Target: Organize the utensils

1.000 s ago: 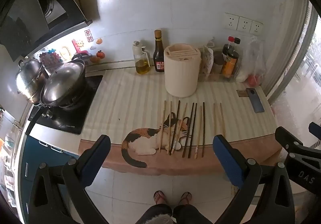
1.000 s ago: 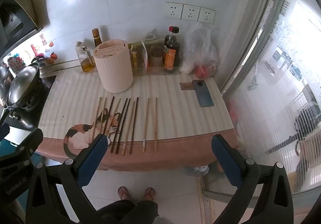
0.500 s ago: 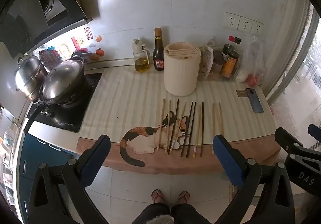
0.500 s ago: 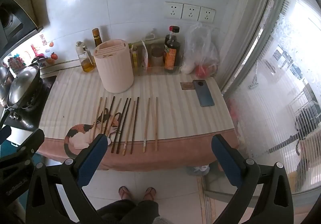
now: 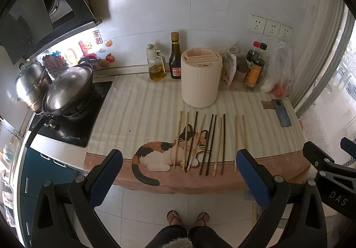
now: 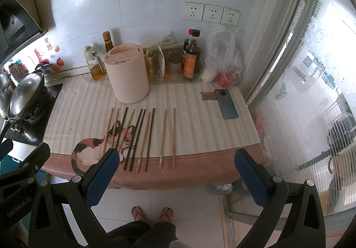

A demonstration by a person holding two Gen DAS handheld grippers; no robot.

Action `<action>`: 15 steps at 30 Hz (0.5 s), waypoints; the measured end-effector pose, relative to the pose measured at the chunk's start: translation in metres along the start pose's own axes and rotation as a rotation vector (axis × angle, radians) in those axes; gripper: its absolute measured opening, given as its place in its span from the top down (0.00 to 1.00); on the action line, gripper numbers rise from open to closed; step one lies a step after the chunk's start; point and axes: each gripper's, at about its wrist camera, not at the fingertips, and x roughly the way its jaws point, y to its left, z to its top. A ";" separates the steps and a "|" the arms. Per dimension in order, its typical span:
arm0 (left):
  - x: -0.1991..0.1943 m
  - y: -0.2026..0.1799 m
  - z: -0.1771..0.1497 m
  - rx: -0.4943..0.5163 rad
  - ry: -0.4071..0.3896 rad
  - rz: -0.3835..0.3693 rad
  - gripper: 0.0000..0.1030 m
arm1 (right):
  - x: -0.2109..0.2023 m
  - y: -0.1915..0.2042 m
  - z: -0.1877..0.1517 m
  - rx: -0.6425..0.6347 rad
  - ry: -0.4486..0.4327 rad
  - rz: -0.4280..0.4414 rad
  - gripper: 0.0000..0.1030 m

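Several chopsticks [image 5: 211, 141] [image 6: 142, 137], some dark and some pale wood, lie side by side on a striped cloth with a cat picture [image 5: 164, 152] [image 6: 93, 148]. Behind them stands a cream cylindrical utensil holder [image 5: 201, 77] [image 6: 126, 74] with slots in its top. My left gripper [image 5: 178, 172] hangs open in front of the counter's near edge, well short of the chopsticks. My right gripper [image 6: 176, 170] is open too, held before the counter edge, with nothing between its fingers. Each gripper's black frame shows at the edge of the other's view.
Oil and sauce bottles [image 5: 174, 57] [image 6: 191, 57] and a plastic bag [image 6: 222, 57] line the back wall. A phone [image 5: 281, 112] [image 6: 225, 103] lies at the right end. Pots [image 5: 66, 90] sit on a stove at the left. A person's feet [image 5: 189, 218] stand on the tiled floor below.
Both grippers have drifted slightly, so the counter sits a little differently in view. Both stay open and nothing on the counter has moved.
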 end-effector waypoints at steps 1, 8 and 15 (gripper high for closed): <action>0.000 0.000 0.000 -0.001 0.000 -0.001 0.00 | 0.001 0.000 0.001 0.000 0.000 -0.001 0.00; 0.000 0.000 0.000 -0.001 -0.001 -0.001 0.00 | 0.001 0.000 0.002 -0.002 0.000 -0.001 0.00; 0.001 0.004 0.005 -0.005 -0.004 0.003 0.00 | 0.001 0.002 0.005 -0.002 0.002 0.005 0.00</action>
